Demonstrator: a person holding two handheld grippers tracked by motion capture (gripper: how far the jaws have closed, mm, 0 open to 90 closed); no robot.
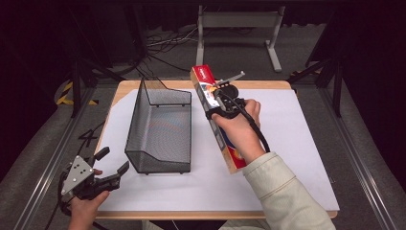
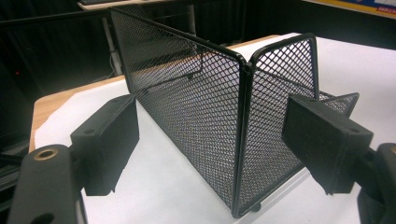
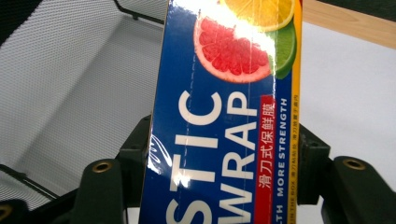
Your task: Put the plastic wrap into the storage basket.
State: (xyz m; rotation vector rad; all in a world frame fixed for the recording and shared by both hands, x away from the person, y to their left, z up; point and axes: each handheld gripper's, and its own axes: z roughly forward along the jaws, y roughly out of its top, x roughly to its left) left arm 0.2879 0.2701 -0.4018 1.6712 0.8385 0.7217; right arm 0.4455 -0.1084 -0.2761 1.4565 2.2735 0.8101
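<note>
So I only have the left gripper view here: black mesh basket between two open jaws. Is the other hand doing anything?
Observer: Yes, the right gripper is shut on a long plastic wrap box.
Operator: Where is the box relative to the basket?
Observer: In the high view it is beside the mesh basket, on its right, above the white sheet.
Operator: And the left gripper?
Observer: The left gripper sits open near the basket's near left corner, not touching it.
</note>
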